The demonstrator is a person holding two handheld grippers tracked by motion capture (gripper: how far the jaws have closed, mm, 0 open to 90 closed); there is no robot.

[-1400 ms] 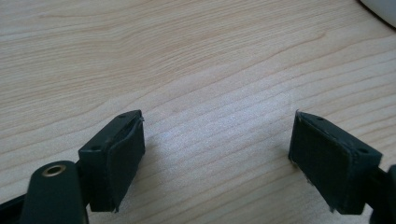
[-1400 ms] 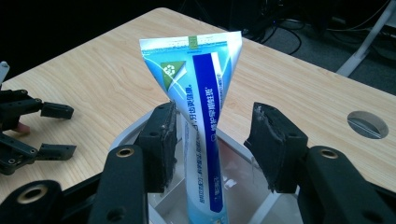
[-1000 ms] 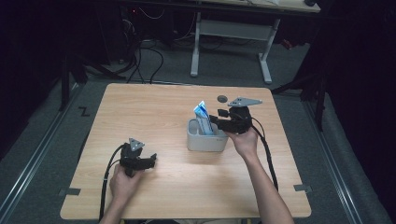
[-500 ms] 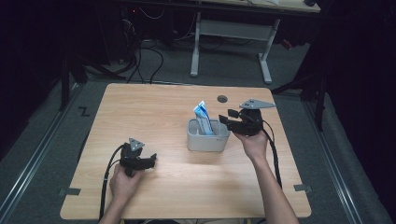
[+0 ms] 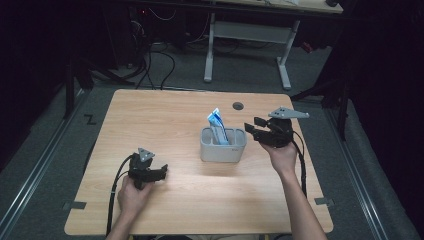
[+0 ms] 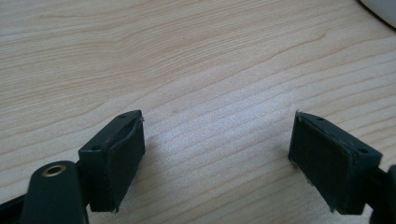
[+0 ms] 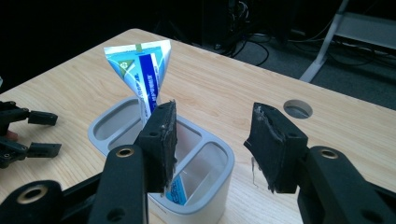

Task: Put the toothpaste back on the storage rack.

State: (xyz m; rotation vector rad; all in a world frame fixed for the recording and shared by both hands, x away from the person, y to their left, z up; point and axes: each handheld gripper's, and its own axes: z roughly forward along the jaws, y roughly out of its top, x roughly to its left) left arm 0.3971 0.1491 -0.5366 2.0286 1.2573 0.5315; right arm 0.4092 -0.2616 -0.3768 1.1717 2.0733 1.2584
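Since a second ago the right gripper has drawn back from over the holder to its right side; the left has not shifted.

Near: left gripper rests low on the table, jaws wide apart, nothing between them; its own view shows bare wood grain under the pads.

Middle: grey holder at table centre, with several compartments. Toothpaste tube stands in it, tilted, crimped end up.

Beyond: right gripper beside the holder, clear of it, jaws open and empty.

Judgement: the tube looks already placed, and this is the release and retreat. Next move likely calls for carrying the right gripper well clear without clipping the rim.

Far: cable hole in the tabletop.
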